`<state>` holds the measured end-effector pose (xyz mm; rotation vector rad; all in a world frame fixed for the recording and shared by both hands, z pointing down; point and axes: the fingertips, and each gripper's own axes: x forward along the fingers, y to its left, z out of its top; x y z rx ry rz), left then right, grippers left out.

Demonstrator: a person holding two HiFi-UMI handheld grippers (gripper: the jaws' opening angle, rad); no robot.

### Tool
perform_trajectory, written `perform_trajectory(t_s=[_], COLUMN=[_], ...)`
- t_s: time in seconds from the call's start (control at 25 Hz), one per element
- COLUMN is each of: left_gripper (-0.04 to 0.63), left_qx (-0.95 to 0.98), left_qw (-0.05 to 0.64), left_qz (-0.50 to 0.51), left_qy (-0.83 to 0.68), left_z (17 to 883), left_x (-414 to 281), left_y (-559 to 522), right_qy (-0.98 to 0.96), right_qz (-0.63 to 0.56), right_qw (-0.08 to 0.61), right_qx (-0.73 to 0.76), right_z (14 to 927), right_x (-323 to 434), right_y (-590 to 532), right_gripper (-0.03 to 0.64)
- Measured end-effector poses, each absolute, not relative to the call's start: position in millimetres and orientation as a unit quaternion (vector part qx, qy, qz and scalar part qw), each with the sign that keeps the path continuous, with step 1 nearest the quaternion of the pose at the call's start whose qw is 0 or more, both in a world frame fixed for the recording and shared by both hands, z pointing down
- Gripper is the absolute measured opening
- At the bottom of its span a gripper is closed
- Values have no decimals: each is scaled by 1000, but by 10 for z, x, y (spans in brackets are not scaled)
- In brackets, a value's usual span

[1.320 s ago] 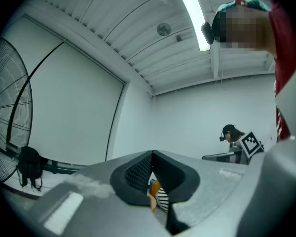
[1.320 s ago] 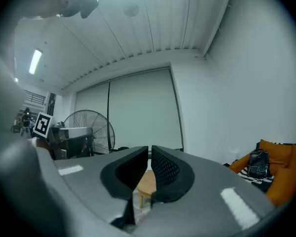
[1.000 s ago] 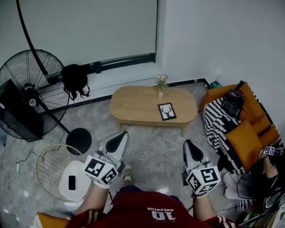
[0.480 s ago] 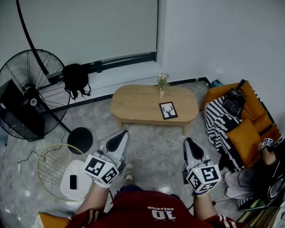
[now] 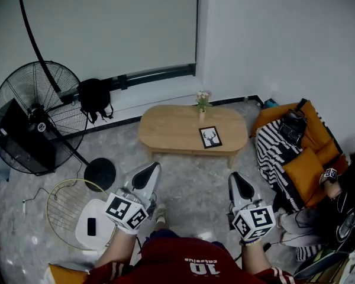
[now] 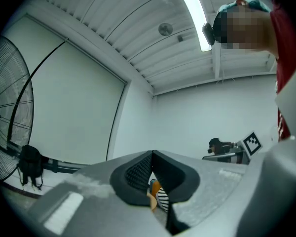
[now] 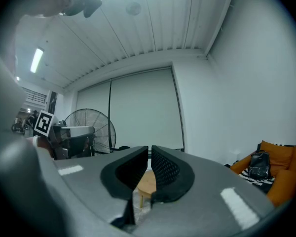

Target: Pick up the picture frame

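The picture frame point(image 5: 210, 137), black-edged with a deer print, lies flat on the oval wooden table point(image 5: 165, 132) across the room. Both grippers hover low in the head view, well short of the table. My left gripper point(image 5: 148, 171) is shut with nothing between its pads. My right gripper point(image 5: 237, 182) is likewise shut and empty. In the left gripper view the left gripper point(image 6: 152, 155) points toward the far wall. In the right gripper view the right gripper point(image 7: 149, 150) has a slice of the table point(image 7: 147, 181) showing below its closed tips.
A small vase of flowers point(image 5: 202, 102) stands on the table behind the frame. A big floor fan point(image 5: 35, 117) and its loose wire guard point(image 5: 65, 206) occupy the left. An orange sofa with a striped blanket point(image 5: 302, 158) and a seated person point(image 5: 340, 188) are at the right.
Both grippers hold their places, still shut. The head view has drifted slightly, and the person at the right edge has shifted.
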<state>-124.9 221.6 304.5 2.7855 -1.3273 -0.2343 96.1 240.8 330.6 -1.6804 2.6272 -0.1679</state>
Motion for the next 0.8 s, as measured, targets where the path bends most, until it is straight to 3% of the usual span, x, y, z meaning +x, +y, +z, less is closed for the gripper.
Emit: perform_trajectory(t_s=[0.8], left_gripper=[3], left_qx=[900], left_qw=[34], left_qz=[-66], left_qy=[-429], left_z=[3101], left_x=[-1269], left_y=[2072], right_qy=[840], right_qz=[-53], right_qw=[13], right_qx=[-540], right_z=[3314], right_x=[898], right_y=[2254], right_gripper=[8])
